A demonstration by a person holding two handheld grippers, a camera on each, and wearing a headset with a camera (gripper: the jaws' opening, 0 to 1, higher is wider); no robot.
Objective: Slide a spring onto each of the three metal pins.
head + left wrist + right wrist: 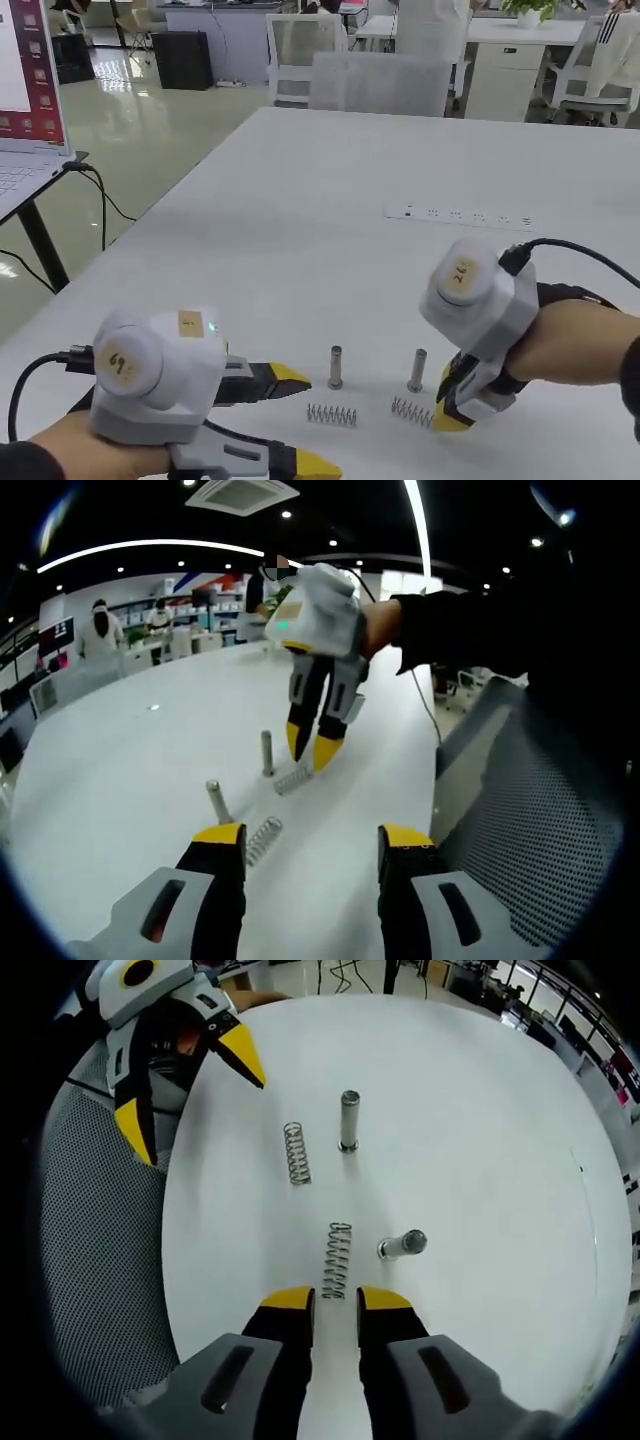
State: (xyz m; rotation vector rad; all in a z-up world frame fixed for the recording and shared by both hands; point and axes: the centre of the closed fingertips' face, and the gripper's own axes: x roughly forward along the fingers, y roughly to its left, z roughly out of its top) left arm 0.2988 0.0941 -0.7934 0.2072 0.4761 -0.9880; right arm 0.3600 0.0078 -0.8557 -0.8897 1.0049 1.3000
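Note:
Two short metal pins stand upright on the white table, one [336, 367] to the left of the other [417, 370]. A spring [332, 415] lies flat in front of the left pin, and a second spring [410, 410] in front of the right pin. My right gripper [338, 1300] points down at that second spring [338, 1258]; its jaws are slightly apart, with the spring's near end just between the tips. My left gripper [305, 420] is wide open and holds nothing, left of the first spring [263, 838]. My right gripper [310, 745] appears in the left gripper view.
A white power strip [460, 215] lies farther back on the table. A laptop [30, 90] stands on a side table at the left. A grey mesh chair seat [100, 1260] sits beside the table's near edge. Office chairs and desks stand beyond.

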